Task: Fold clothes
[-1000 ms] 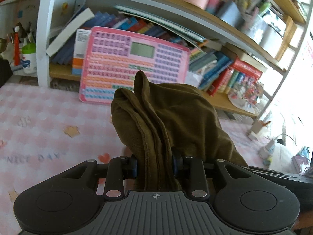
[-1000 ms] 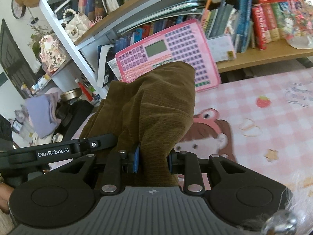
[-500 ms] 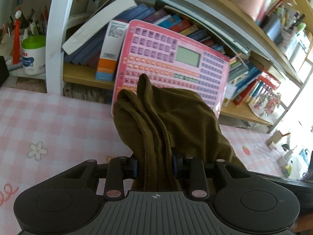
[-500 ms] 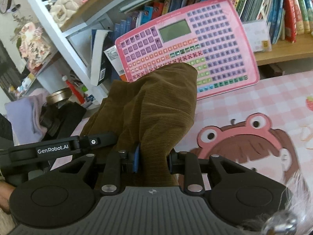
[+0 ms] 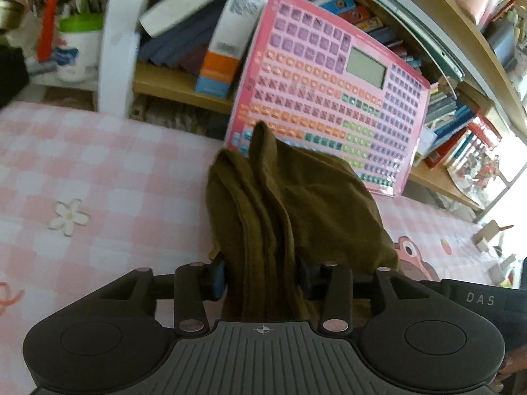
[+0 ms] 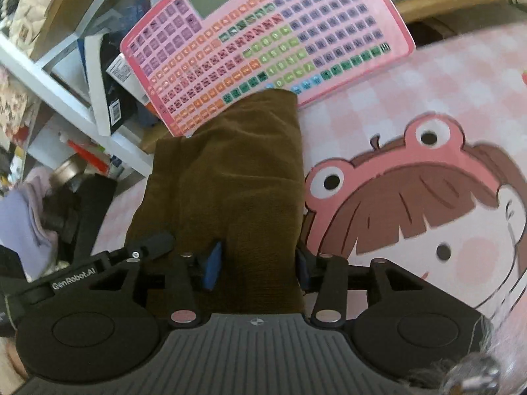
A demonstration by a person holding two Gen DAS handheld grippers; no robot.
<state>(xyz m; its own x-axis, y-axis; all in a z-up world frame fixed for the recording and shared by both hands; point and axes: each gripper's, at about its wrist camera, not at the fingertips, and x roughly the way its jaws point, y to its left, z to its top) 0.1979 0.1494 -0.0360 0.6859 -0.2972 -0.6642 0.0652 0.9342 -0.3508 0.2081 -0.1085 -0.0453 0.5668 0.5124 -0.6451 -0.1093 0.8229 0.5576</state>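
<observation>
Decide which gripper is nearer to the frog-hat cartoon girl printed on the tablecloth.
Right. The right gripper, shut on the brown garment, sits beside the cartoon girl; the left gripper has her beyond the garment.

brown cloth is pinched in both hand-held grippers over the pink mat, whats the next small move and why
Probably lower both together and lay the brown cloth flat on the pink checked mat. The left hand-held gripper and right hand-held gripper each clamp a bunched edge, and the fabric hangs near the toy keyboard with bare mat beside it.
</observation>
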